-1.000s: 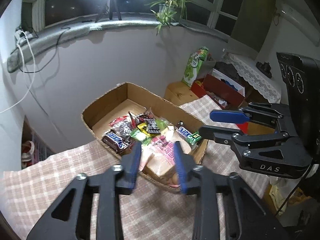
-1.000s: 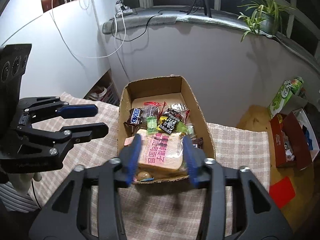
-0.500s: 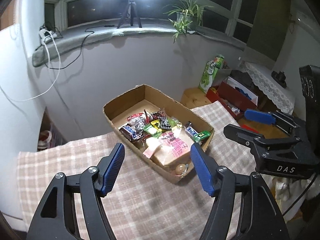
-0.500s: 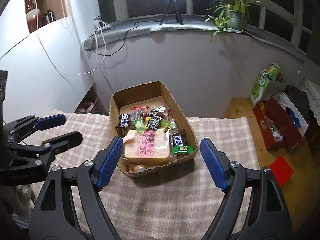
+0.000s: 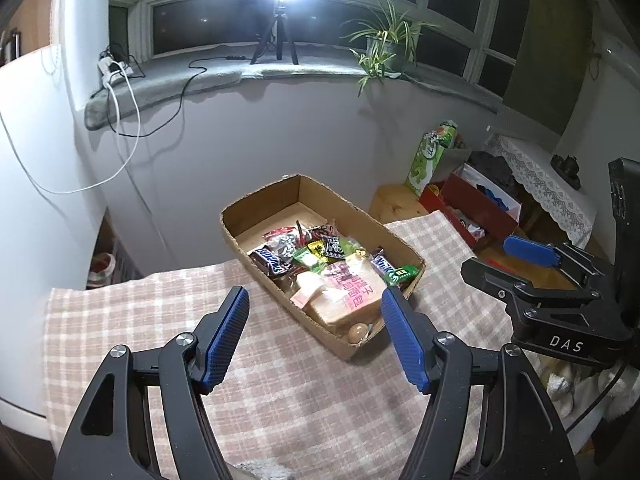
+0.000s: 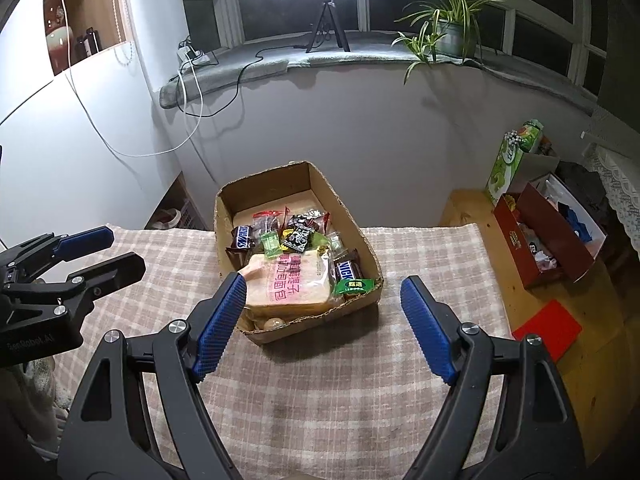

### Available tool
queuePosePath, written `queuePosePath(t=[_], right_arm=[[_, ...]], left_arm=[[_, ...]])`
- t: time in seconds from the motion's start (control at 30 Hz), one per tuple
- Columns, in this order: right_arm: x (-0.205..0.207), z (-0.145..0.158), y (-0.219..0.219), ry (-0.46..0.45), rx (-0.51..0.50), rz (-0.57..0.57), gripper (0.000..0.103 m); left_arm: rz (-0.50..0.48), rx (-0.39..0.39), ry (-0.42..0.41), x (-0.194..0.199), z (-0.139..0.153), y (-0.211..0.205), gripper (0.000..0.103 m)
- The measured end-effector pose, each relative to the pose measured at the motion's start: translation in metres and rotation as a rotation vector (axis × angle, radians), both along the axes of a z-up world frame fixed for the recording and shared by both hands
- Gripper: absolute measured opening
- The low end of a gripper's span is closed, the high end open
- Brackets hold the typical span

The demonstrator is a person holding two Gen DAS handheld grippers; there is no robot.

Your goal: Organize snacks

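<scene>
Snacks, assorted, lying together in cardboard box (image 6: 340, 208) on checked tablecloth (image 6: 320, 392), box set toward far edge of table, near the wall
Contents, near end: bread loaf (image 6: 290, 284) in clear wrapper with pink print, lying flat; small round pale item (image 6: 273, 323) wedged at front wall just below loaf, kind not told
Contents, right of loaf: Snickers bar (image 6: 347, 271), dark wrapper; green-labelled packet (image 6: 354, 286) touching it, by box's right wall
Contents, middle: second Snickers bar (image 6: 243, 237) at left wall; small green sachet (image 6: 270, 243); black printed pouch (image 6: 299, 236); red-trimmed clear packets (image 6: 267, 220) behind; far end of box bare cardboard
Left gripper (image 5: 314, 334): blue-padded jaws spread wide, nothing between them, raised over cloth on near side of box; seen again in right wrist view at left edge (image 6: 102, 250), likewise parted and empty
Right gripper (image 6: 322, 322): jaws released wide, empty, raised over cloth before box front; seen from left wrist view at right (image 5: 506, 260), marked DAS, fingers apart
Surroundings: lamp on tripod (image 6: 328, 26) on sill, potted plant (image 6: 448, 32), green carton (image 6: 514, 160), red box (image 6: 540, 244) on wooden stand, red card (image 6: 547, 330)
</scene>
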State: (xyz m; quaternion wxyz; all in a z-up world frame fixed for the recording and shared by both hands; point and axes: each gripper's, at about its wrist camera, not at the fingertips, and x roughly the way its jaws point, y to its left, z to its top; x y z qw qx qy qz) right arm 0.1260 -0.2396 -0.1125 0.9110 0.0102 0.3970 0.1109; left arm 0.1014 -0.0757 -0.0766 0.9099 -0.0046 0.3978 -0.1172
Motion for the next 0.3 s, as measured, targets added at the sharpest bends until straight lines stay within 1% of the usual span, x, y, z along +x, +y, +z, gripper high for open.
queuePosePath(t=[0.2, 0.3], right_arm=[[-0.0029, 0.0017, 0.0008, -0.004, -0.007, 0.002, 0.082], [-0.0039, 0.0020, 0.0003, -0.002, -0.002, -0.001, 0.082]], left_arm=[[0.007, -0.005, -0.003, -0.0039, 0.0026, 0.0004, 0.069], [-0.002, 0.001, -0.027, -0.0080, 0.0046, -0.0004, 0.069]])
